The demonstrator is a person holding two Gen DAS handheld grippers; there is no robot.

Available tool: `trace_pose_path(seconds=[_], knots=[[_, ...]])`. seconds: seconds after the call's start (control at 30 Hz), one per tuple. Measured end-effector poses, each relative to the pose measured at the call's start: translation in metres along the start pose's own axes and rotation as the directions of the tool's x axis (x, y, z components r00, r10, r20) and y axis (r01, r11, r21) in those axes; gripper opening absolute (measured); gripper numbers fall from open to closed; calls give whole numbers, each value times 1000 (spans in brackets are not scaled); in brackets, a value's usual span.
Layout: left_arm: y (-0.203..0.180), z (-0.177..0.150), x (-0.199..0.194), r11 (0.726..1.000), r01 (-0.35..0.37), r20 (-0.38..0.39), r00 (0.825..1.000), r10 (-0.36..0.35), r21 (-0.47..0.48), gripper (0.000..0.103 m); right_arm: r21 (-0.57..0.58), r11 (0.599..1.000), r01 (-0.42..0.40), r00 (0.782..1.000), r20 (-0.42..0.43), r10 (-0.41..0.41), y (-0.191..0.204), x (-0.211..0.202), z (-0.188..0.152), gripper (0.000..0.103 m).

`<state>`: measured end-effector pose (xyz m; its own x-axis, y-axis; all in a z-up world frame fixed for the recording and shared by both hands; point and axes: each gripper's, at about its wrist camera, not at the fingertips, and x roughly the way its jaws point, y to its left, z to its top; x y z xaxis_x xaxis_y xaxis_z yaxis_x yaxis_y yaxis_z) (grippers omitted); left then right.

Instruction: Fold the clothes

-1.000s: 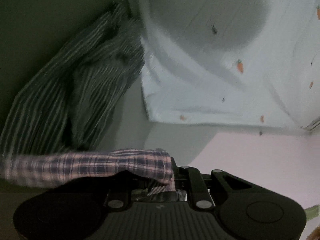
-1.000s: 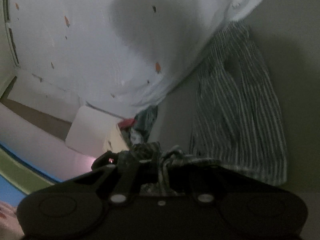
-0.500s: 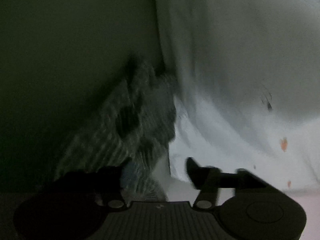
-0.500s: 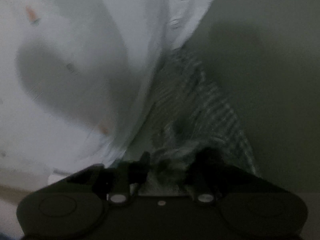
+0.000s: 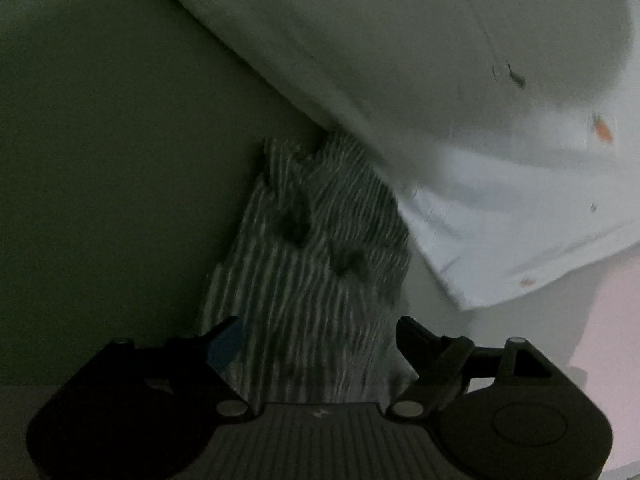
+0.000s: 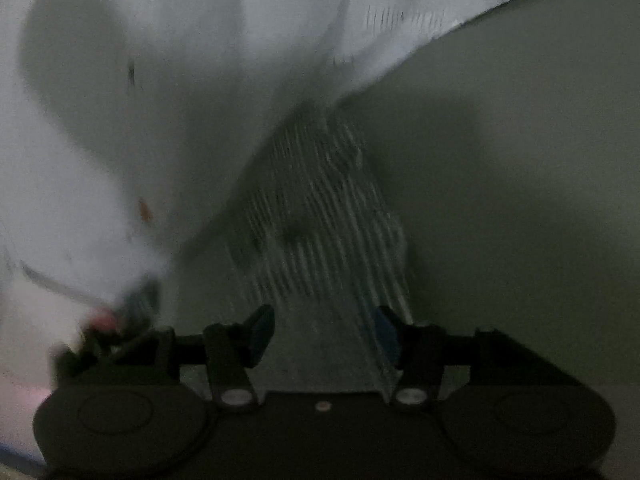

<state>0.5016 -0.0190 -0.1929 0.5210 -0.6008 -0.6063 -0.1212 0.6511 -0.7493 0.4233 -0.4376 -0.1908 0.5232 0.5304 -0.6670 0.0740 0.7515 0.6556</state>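
Observation:
A dark green and white striped garment [image 5: 316, 256] lies crumpled on the grey-green surface, its far end tucked under the edge of a white sheet. It also shows in the right wrist view [image 6: 320, 220], blurred. My left gripper [image 5: 318, 340] is open, its fingers either side of the garment's near end, holding nothing. My right gripper [image 6: 322, 330] is open too, just above the garment's near edge, empty.
A white sheet with small orange carrot prints [image 5: 500, 120] covers the far and right side; it fills the left of the right wrist view [image 6: 140, 100]. A blurred heap of coloured clothes [image 6: 120, 316] sits at the left. A pale pink surface [image 5: 616, 312] lies at right.
Both grippers let go of the cloth they were holding, a plaid piece in the left, and opened. Both moved closer over the striped garment.

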Motion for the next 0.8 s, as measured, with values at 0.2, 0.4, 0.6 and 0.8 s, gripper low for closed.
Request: trace_pose_path(seconds=[0.2, 0.4, 0.6, 0.8], knots=[[-20, -50, -21, 945, -232, 66, 973, 223, 229, 88, -139, 987, 77, 994, -64, -86, 17, -8, -53, 57], [-38, -80, -15, 857, -312, 53, 946, 319, 411, 95, -619, 749, 238, 959, 27, -282, 70, 0, -104, 57], [-39, -87, -17, 843, -325, 66, 942, 329, 429, 95, -720, 608, 336, 930, 152, -334, 85, 14, -113, 57], [-32, -84, -33, 869, -332, 96, 943, 320, 365, 96, -753, 486, 443, 890, 304, -339, 103, 39, -95, 57]])
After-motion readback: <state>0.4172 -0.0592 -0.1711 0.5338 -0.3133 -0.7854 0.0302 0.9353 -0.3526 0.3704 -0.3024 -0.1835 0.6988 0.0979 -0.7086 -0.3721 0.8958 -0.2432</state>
